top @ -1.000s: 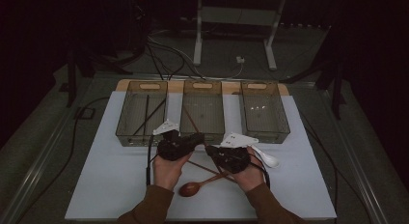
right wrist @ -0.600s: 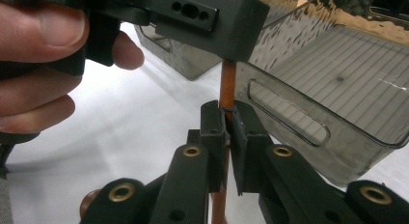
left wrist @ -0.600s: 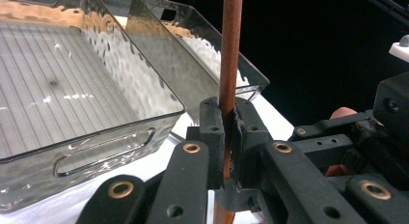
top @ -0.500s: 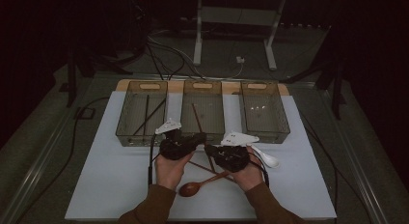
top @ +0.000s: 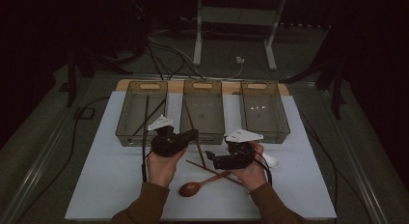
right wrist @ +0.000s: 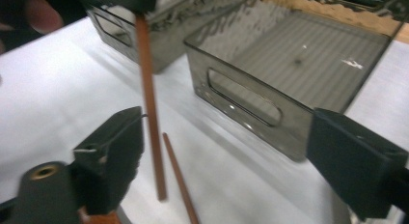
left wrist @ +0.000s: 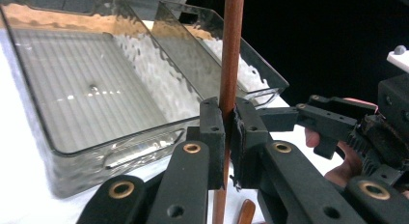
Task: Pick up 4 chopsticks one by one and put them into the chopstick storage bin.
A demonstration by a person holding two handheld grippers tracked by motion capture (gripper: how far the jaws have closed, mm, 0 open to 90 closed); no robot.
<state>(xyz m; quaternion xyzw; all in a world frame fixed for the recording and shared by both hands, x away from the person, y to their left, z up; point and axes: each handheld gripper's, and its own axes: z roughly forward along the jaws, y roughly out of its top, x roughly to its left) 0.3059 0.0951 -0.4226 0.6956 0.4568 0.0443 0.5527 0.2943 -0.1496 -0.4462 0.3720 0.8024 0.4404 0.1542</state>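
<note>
Pinching a brown chopstick [left wrist: 230,55] upright in the left gripper [left wrist: 226,137] fingers, right gripper [right wrist: 226,156] fingers just opened, apart.

The person wears brown long sleeves [top: 144,207] that end at the wrists. Each hand carries a black gripper of chunky, angular build. The left gripper [top: 192,134] and the right gripper [top: 210,156] each bear a pale grey three-cornered plate on top, and a black cable trails from each. Seen close, the jaws are matte black blocks on flat black link arms, pinned with brass-coloured rivets. Toothed black gearing shows on the right gripper's body.
</note>
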